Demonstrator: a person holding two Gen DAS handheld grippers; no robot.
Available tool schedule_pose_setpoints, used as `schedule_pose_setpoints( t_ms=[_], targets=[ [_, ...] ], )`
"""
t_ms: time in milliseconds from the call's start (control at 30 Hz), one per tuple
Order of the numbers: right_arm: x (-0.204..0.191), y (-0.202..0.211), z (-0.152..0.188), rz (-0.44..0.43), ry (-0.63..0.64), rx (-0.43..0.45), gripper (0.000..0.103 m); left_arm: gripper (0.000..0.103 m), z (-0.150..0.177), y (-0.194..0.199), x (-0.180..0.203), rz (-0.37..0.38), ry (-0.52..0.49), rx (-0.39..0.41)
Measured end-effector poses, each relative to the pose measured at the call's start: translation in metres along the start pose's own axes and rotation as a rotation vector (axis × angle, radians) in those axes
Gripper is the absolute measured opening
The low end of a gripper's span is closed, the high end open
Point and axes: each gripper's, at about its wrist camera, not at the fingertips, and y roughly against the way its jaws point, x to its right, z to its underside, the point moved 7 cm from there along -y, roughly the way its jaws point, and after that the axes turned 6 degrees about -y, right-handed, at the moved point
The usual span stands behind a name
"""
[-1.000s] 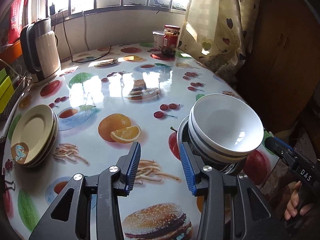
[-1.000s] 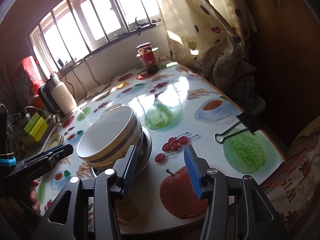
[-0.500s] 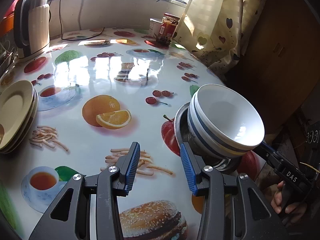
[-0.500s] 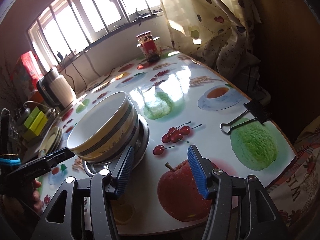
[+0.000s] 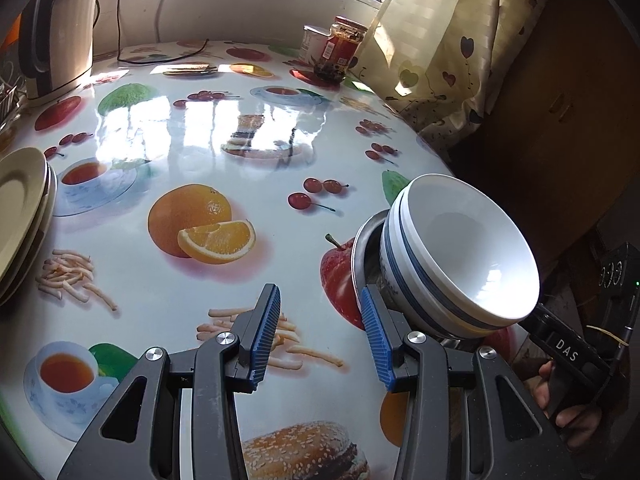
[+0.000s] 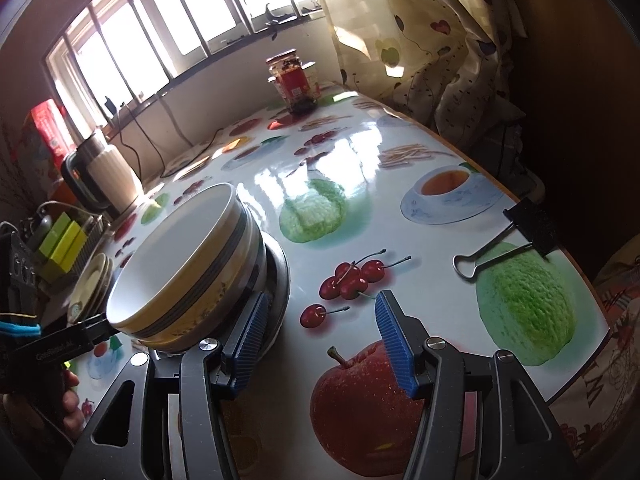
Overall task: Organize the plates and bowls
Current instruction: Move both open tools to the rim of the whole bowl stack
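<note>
A stack of white bowls with blue bands (image 5: 460, 256) sits in a steel bowl (image 5: 362, 248) near the table's right edge; it also shows in the right wrist view (image 6: 188, 272). My left gripper (image 5: 320, 336) is open and empty, with its right finger close beside the steel bowl. My right gripper (image 6: 324, 340) is open and empty, with its left finger next to the steel bowl (image 6: 280, 280). A stack of cream plates (image 5: 20, 212) lies at the table's left edge, also seen in the right wrist view (image 6: 94, 284).
An electric kettle (image 5: 56, 36) stands at the back left. A jar (image 5: 340, 48) and a tub stand at the back by the curtain. A black binder clip (image 6: 508, 240) lies near the right table edge. A rack with green items (image 6: 60, 244) is at the left.
Both grippers have moved closer to the bowl stack, which now looks larger in both views. Both stay open.
</note>
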Motion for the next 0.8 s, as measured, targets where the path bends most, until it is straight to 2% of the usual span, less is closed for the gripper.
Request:
schedule_pose_setpoints(
  t_ms=[133, 300, 567, 667, 800],
  targets=[
    [0.002, -0.004, -0.004, -0.006, 0.001, -0.006, 0.056, 0.043, -0.003, -0.002, -0.002, 0.015, 0.005, 0.002],
    [0.002, -0.009, -0.005, -0.026, 0.005, -0.015, 0.056, 0.043, -0.003, -0.009, 0.000, 0.072, 0.027, -0.014],
    [0.011, -0.018, 0.000, -0.171, -0.084, -0.046, 0.055, 0.043, -0.003, -0.016, -0.002, 0.123, 0.065, -0.025],
    [0.011, -0.019, 0.000, -0.206, -0.098, -0.049, 0.052, 0.043, -0.003, -0.016, -0.003, 0.135, 0.077, -0.024],
    [0.007, -0.019, 0.000, -0.254, -0.096, -0.052, 0.040, 0.043, -0.003, -0.016, -0.005, 0.141, 0.081, -0.020]
  ],
)
